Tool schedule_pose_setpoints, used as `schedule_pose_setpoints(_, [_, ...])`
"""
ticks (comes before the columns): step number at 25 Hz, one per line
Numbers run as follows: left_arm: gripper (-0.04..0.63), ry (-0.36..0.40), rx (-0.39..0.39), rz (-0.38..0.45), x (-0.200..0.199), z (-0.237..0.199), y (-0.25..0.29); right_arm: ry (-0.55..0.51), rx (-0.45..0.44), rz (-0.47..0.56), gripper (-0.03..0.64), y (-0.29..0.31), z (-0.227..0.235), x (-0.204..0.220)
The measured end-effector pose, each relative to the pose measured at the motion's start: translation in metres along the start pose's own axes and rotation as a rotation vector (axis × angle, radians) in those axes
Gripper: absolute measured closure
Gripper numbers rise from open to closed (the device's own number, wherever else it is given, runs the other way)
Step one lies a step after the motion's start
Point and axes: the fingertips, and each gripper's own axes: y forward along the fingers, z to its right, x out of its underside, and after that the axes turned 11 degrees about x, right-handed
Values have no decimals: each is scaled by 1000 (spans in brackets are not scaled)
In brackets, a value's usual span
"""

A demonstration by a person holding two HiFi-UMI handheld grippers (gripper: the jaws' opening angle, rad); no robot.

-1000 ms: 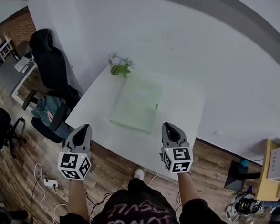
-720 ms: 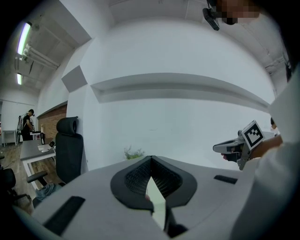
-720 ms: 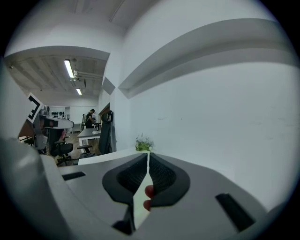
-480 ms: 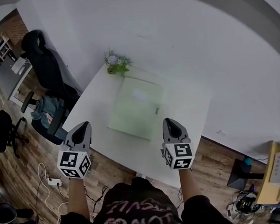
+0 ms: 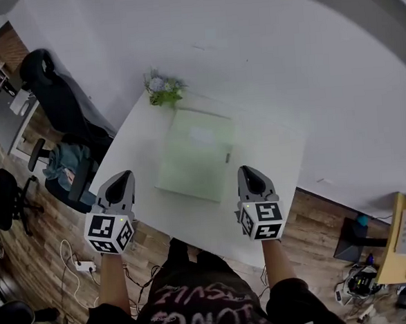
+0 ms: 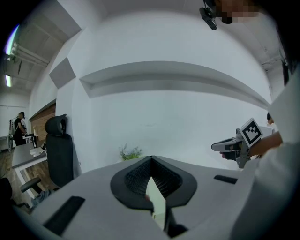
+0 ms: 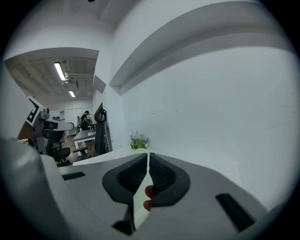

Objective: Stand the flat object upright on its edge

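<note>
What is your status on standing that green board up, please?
Left gripper shut, empty; right gripper shut, empty. Green board lying flat on table, untouched. Small plant by its far corner.

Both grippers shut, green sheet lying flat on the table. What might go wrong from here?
1. The green sheet lies flush on the table, so the shut left gripper and right gripper may just shove it instead of lifting an edge.
2. The plant stands right by its far corner; a pushed sheet might knock it.
3. On edge, such a thin sheet would likely topple.
</note>
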Motion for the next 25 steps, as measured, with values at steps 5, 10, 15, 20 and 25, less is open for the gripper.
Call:
schedule_pose_setpoints(5, [581, -10, 56, -5, 5, -13, 23, 2, 46, -18, 589, 8, -2, 4])
schedule_pose_setpoints(10, [581, -14, 116, -16, 10, -20, 47, 1, 89, -29, 589, 15, -6, 5])
schedule_pose_setpoints(15, [581, -11, 153, -9, 6, -27, 63, 24, 117, -42, 589, 24, -6, 5])
schedule_pose_setpoints(20, [581, -20, 173, -17, 5, -37, 79, 52, 137, -49, 589, 36, -5, 3])
schedule_pose_setpoints(25, [581, -14, 209, -44, 11, -37, 94, 58, 156, -73, 589, 44, -4, 11])
